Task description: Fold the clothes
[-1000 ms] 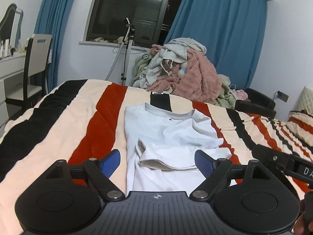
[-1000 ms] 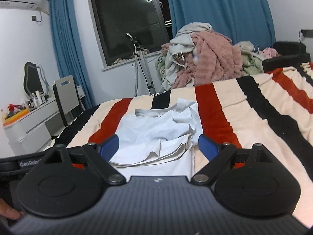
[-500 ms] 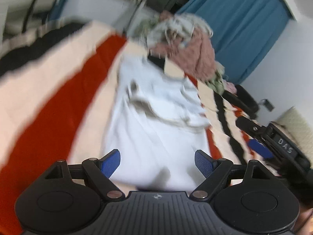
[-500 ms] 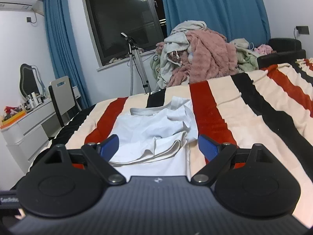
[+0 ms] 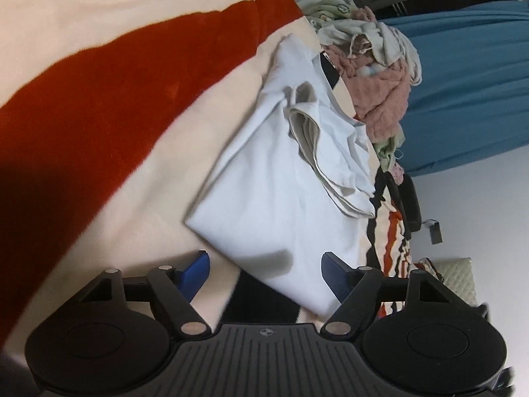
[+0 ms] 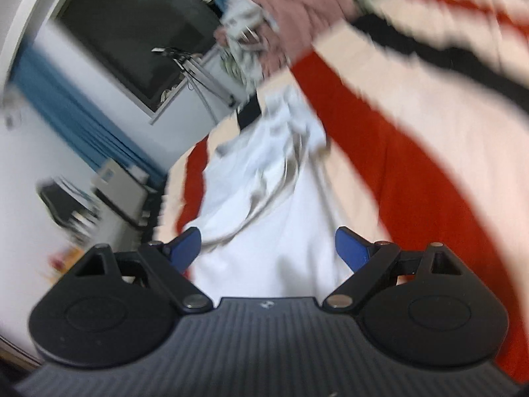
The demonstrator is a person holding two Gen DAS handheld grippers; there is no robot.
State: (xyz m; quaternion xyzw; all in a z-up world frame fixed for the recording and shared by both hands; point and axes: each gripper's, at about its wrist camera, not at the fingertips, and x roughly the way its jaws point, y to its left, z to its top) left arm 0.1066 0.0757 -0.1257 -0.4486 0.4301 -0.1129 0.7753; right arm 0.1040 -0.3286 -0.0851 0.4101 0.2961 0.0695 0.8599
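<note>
A white T-shirt (image 5: 274,185) lies on the striped blanket (image 5: 109,106), its sleeves folded in over the body. My left gripper (image 5: 266,266) is open and empty, tilted and low over the shirt's near hem corner. In the right wrist view the same shirt (image 6: 281,205) shows blurred. My right gripper (image 6: 267,246) is open and empty, just above the shirt's near edge, with the shirt lying between its blue fingertips (image 6: 350,248).
A heap of unfolded clothes, pink and beige (image 5: 373,66), sits at the far end of the bed, also in the right wrist view (image 6: 284,10). Blue curtains (image 5: 469,76) and a dark window (image 6: 132,39) stand behind. A white dresser (image 6: 109,195) is at left.
Both grippers have dropped and rolled toward the shirt's near hem. The left view has tilted strongly and come close to the hem corner; the right view has tilted and is blurred by motion.
</note>
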